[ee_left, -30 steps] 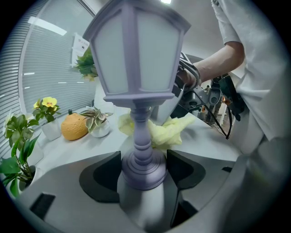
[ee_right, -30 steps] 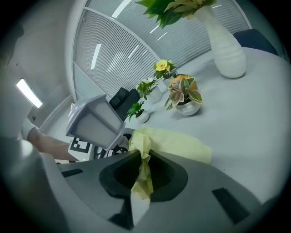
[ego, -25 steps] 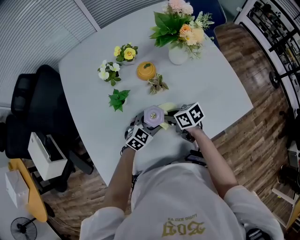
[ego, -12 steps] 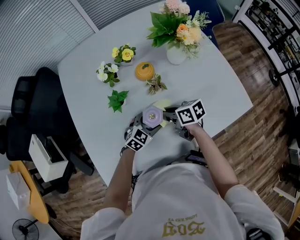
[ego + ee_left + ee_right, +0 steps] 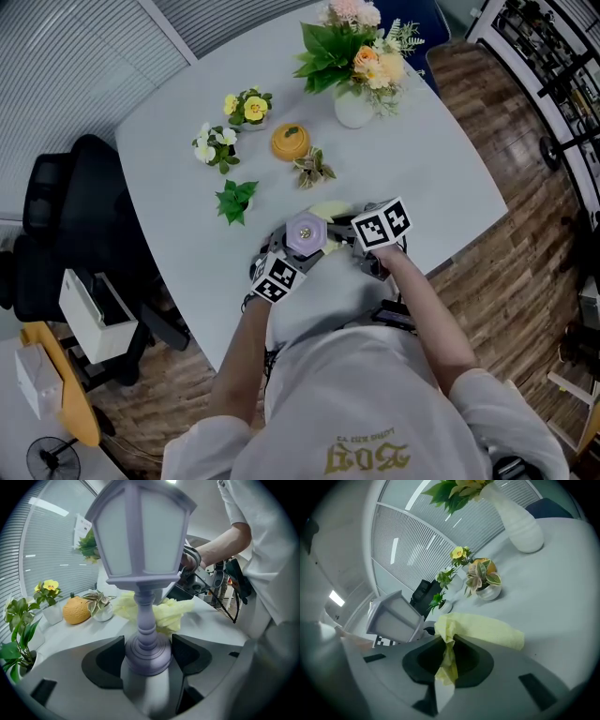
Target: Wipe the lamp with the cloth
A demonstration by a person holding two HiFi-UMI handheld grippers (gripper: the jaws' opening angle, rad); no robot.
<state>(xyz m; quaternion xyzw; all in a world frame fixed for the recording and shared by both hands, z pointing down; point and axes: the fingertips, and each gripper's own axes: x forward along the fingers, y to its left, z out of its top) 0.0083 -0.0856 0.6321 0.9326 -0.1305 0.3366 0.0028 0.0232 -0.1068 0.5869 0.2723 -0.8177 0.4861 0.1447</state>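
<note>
The pale grey, smooth-topped table with rounded corners (image 5: 441, 169) fills most of the head view. Beside its left edge stands one black padded office chair (image 5: 66, 216). The person in a white short-sleeved shirt leans over the near edge. Both bare forearms reach forward and draw together, so the two marker cubes sit on either side of the lamp.

One white, round-bellied vase (image 5: 354, 110) stands at the far side and holds a bunch of pink, orange and cream flowers with broad green leaves.

The left gripper (image 5: 147, 658) comes in from the lower left. Its dark padded jaws are clenched on the round, ridged foot of the lilac lantern-shaped lamp (image 5: 140, 550). This one lamp stands upright on a turned post, near the table's front edge, with frosted panes under a faceted hood.

The right gripper (image 5: 447, 660) lies just to the lamp's right. Its jaws are pressed together on a fold of the soft, crumpled pale-yellow cloth (image 5: 483, 630). The rest of this one cloth spills forward onto the tabletop, bunched just beside the lamp's post.

Four small plants stand further back: one with yellow flowers (image 5: 248, 106), one with white flowers (image 5: 214, 145), one of plain green leaves (image 5: 236, 199) and one with striped leaves (image 5: 312, 169). Among them sits one dimpled orange fruit-shaped ornament (image 5: 291, 141).
</note>
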